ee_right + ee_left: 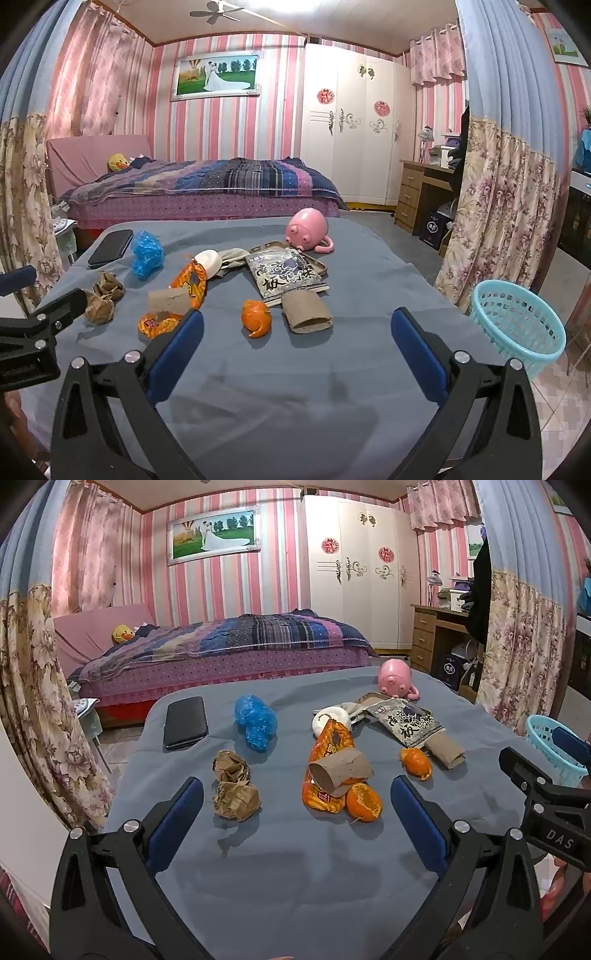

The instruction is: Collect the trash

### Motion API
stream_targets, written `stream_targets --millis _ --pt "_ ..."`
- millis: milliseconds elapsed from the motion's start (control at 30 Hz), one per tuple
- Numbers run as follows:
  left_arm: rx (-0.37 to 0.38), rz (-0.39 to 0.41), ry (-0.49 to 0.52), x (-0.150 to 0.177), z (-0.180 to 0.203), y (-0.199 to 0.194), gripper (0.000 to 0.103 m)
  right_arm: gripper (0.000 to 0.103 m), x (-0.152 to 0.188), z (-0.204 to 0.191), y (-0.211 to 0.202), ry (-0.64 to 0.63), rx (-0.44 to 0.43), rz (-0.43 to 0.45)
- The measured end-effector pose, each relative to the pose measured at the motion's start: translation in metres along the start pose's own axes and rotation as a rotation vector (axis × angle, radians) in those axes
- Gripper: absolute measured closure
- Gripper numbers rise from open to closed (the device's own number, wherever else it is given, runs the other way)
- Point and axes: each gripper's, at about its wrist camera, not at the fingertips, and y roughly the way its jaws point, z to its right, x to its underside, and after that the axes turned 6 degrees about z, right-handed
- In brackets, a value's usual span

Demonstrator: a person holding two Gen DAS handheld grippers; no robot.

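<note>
Both grippers, left (295, 794) and right (295, 325), gape empty over the trash (332, 771) on the grey table (295, 867). Right view shows the whole basket (517, 325); left view crops it, and the right finger hides one peel.

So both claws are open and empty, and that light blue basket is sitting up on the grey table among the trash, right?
Not quite. Both claws, left and right, are open and empty, but the light blue basket stands on the floor beside the grey table, off its right edge. The right wrist view shows this.
</note>
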Motion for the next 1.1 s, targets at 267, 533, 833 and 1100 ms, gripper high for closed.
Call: stream_targets --millis 267,533,833,1100 --pt "-0.001 0.003 -0.002 -0.0005 -0.0011 0.0009 0.005 0.004 0.0004 0.0037 -0.0017 0.002 0.006 0.003" --pt "-0.002 0.005 -0.003 -0.0010 -0.0021 0.0004 0.005 0.004 0.0004 0.0023 -0.0018 -0.001 0.006 0.003" --pt "-0.003 0.006 -0.003 -0.0016 -0.0023 -0.0003 0.005 0.004 -0.0015 0.0035 -0.0014 -0.002 0.003 0.001" --pt "-0.003 0.010 -0.007 -0.0038 -0.0028 -0.0018 0.005 0.004 -0.0012 0.0032 -0.0016 -0.001 0.004 0.001"
